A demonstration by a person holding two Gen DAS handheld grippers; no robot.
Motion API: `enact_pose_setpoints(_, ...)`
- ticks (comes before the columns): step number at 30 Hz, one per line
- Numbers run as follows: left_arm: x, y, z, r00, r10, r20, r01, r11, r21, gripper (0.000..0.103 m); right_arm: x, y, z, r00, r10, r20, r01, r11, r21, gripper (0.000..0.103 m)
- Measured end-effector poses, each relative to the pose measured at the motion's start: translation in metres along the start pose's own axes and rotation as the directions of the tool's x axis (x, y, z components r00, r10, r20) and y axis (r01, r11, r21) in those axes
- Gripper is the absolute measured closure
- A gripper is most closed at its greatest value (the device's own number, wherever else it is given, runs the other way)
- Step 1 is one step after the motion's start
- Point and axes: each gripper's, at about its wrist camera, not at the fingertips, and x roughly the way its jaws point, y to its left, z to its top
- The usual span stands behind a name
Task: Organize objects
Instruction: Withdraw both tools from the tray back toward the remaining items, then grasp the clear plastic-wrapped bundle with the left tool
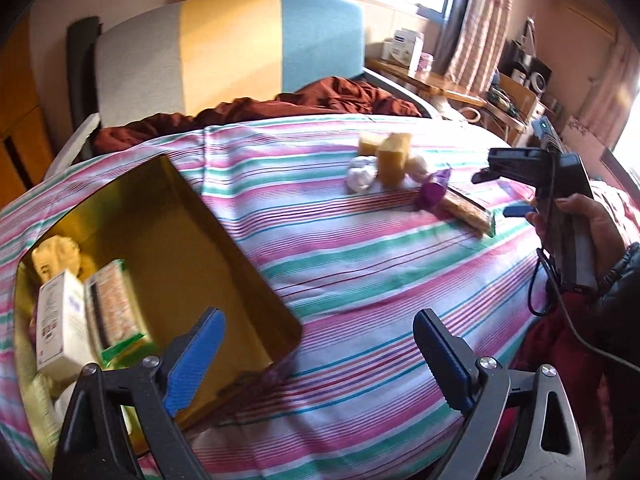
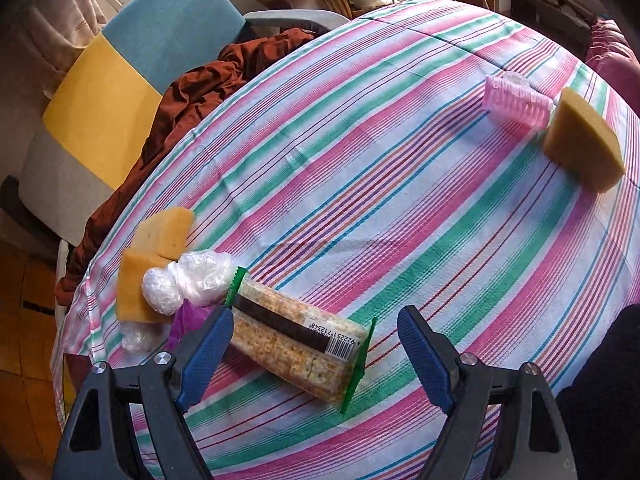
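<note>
A gold tin [image 1: 224, 248] lies open on the striped sheet [image 1: 360, 272] and holds a white carton [image 1: 60, 320], a cracker packet [image 1: 116, 300] and a yellow bag. My left gripper [image 1: 320, 360] hangs open over the tin's near corner with nothing between its pads. Farther off lie yellow sponges [image 1: 394, 160], plastic-wrapped balls [image 1: 360, 176], a purple item [image 1: 434, 192] and a second cracker packet [image 2: 296, 344]. My right gripper [image 2: 316, 348] is open just above that packet, its pads on either side and apart from it. A pink roller [image 2: 516, 100] and a sponge wedge [image 2: 584, 148] lie at the far right.
A grey, yellow and blue headboard [image 1: 232, 48] and a crumpled brown blanket [image 1: 320, 100] border the bed's far side. A wooden desk [image 1: 432, 80] with boxes stands by the window. A hand and dark sleeve [image 1: 600, 240] hold the right gripper [image 1: 500, 196] at the bed's right edge.
</note>
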Motion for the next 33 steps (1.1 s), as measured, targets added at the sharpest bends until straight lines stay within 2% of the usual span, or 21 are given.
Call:
enact_pose_setpoints(5, 0.017, -0.015, 0.015, 1.000, -0.004, -0.016, 0.004, 1.000, 0.029, 0.007, 0.001, 0.002, 0.001, 1.000, 0.011, -0.001, -0.011, 1.000, -0.003, 0.017)
enact_pose_setpoints(14, 0.056, -0.019, 0.050, 0.997, -0.021, -0.070, 0.020, 1.000, -0.015, 0.007, -0.003, 0.000, 0.003, 0.999, 0.041, 0.001, -0.041, 0.999, 0.007, 0.017)
enact_pose_setpoints(19, 0.084, -0.019, 0.077, 0.996, 0.008, -0.088, -0.009, 1.000, -0.020, 0.010, -0.006, 0.001, 0.004, 0.998, 0.060, 0.009, -0.060, 0.998, 0.013, 0.017)
enact_pose_setpoints(25, 0.125, -0.032, 0.106, 0.992, 0.029, -0.121, -0.021, 0.997, 0.072, 0.028, -0.007, 0.001, 0.005, 0.996, 0.092, 0.006, -0.092, 0.996, 0.017, 0.017)
enact_pose_setpoints(33, 0.177, -0.055, 0.134, 0.989, 0.056, -0.138, -0.023, 0.973, 0.230, 0.028, -0.005, -0.002, 0.006, 0.993, 0.115, -0.001, -0.115, 0.993, 0.039, 0.017)
